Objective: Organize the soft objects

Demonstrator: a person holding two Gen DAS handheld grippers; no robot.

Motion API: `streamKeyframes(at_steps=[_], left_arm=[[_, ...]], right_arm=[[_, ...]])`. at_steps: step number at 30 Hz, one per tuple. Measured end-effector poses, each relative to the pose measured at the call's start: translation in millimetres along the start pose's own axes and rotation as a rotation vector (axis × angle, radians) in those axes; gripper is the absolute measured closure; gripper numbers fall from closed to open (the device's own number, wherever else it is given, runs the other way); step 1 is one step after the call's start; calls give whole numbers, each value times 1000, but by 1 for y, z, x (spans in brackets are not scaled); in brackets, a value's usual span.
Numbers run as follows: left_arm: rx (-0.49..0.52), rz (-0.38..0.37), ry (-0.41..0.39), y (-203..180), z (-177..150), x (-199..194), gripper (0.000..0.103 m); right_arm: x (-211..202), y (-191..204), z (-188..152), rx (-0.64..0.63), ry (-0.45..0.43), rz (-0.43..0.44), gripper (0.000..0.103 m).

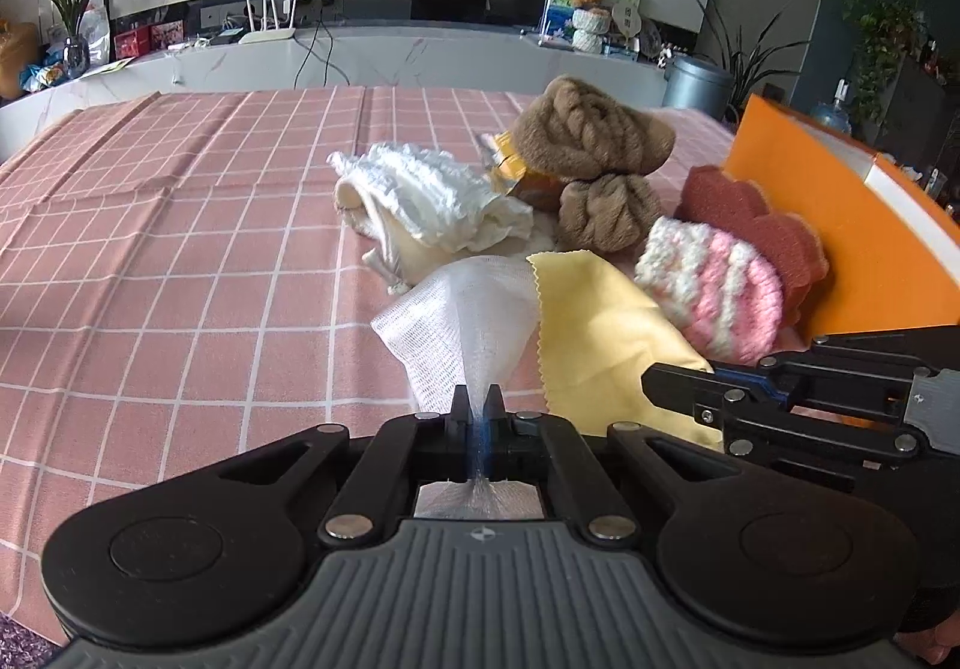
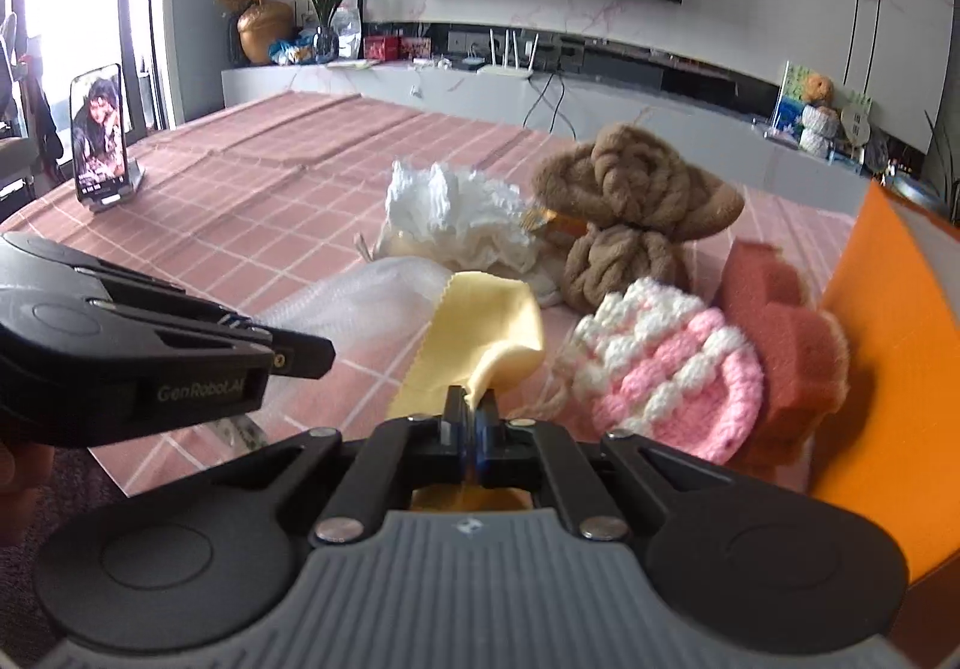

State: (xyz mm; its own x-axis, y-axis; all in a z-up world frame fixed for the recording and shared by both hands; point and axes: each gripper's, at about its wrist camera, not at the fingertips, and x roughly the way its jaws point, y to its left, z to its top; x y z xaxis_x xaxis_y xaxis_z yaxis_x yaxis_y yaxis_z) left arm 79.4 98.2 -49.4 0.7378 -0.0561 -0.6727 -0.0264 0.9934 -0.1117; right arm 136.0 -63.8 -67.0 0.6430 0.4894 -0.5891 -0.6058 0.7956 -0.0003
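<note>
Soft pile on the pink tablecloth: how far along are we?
Nothing looks sorted yet. In hand: the left tool is shut on the white mesh cloth, the right tool on the yellow cloth. Left: the brown yarn, white ruffled fabric, pink knit piece and sponge beside the orange box.

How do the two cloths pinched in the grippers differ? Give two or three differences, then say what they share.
The white gauze cloth is sheer, open-weave mesh; the yellow cloth is opaque and smooth. The yellow cloth has a zigzag edge; none shows on the white gauze cloth. The left gripper is shut on the gauze, the right gripper on the yellow. Both are thin, limp, and lie partly on the pink checked tablecloth.
</note>
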Motion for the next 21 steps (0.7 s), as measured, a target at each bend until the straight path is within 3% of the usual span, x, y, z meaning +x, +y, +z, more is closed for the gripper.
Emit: streamKeyframes(at_steps=[12, 21], left_arm=[[-12, -62, -109, -25, 25, -44, 101], [32, -168, -185, -61, 52, -62, 101]], right_arm=[[-78, -17, 20, 7, -176, -73, 103], [-129, -51, 30, 70, -274, -148, 103]])
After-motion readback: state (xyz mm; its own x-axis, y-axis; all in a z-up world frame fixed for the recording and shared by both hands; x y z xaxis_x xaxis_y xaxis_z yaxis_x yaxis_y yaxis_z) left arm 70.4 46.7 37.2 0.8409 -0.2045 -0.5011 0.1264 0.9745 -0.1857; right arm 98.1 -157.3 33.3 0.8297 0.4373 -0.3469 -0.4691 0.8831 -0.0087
